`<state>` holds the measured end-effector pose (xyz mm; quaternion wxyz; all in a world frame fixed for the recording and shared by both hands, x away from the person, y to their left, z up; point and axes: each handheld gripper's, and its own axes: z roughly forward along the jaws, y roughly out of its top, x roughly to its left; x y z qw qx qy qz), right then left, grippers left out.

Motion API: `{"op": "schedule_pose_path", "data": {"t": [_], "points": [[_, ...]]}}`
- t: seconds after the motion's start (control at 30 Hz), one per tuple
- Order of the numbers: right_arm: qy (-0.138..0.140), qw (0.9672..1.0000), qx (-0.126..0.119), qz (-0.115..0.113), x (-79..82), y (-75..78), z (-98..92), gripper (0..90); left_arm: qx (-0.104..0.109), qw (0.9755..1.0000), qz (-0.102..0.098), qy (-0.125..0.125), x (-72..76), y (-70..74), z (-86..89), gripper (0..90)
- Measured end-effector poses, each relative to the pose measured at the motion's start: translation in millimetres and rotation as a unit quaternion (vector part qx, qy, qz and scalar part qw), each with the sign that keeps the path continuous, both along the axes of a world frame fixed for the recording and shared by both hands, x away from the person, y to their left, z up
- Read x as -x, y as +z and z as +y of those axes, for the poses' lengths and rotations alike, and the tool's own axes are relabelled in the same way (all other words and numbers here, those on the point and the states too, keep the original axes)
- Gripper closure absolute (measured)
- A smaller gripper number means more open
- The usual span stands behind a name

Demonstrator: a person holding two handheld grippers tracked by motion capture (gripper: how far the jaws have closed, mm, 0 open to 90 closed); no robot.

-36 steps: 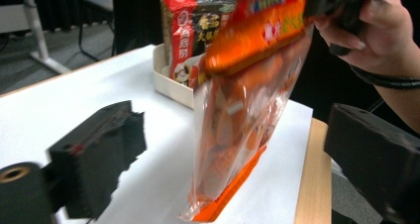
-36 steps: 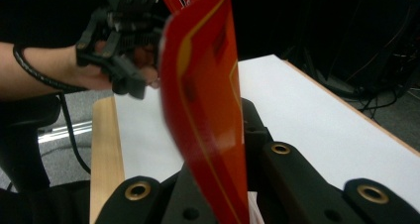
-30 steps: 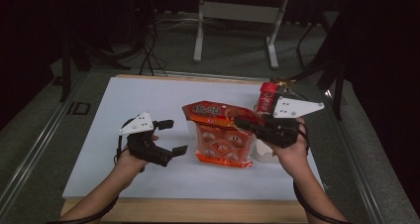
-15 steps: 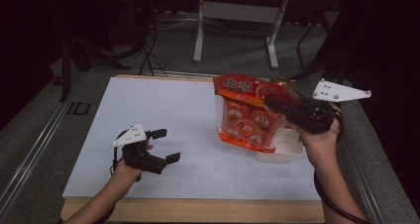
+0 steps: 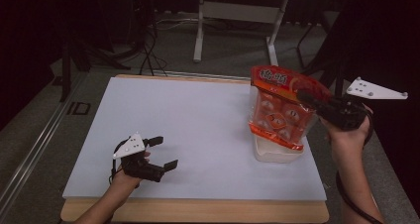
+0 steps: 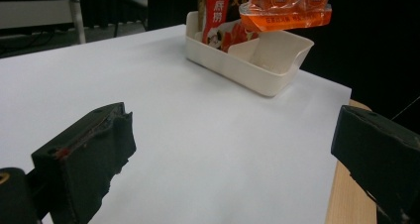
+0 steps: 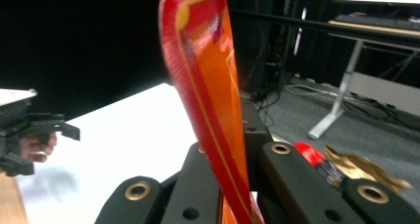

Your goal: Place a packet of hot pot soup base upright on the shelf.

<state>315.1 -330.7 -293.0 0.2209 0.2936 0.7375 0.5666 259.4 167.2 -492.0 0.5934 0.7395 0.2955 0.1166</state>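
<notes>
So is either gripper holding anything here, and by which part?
The right gripper pinches the orange snack bag by its sealed top edge, hanging above the white bin. The left gripper is open and holds nothing.

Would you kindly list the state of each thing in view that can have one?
Orange bag: lifted, hanging above the bin, pinched at its top.
White bin: on the table, open-topped, packets in its far compartment.
Right gripper: shut on the bag.
Left gripper: open, empty, low over the table.

white table top (image 5: 198, 130) bears a cream tray (image 5: 277, 153) near its right edge.
</notes>
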Motion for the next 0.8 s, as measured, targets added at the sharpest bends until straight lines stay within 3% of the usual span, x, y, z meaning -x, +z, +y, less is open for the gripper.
{"op": "schedule_pose_path", "data": {"t": [0.13,0.47,0.8], "points": [[-0.015,0.9999,0.002,0.006,-4.2,-8.0,-12.8,90.0,-0.001,1.0,0.003,-0.001,0.2,-3.2,-0.2,1.6],[-0.018,0.9995,-0.009,0.024,-18.1,-34.0,-26.2,90.0,0.007,1.0,0.002,0.006,-0.3,-5.7,2.5,1.6],[-0.018,0.9975,-0.015,0.066,-29.6,-63.2,-29.0,90.0,-0.003,1.0,0.006,0.004,-1.4,-10.2,1.1,1.6]]}}
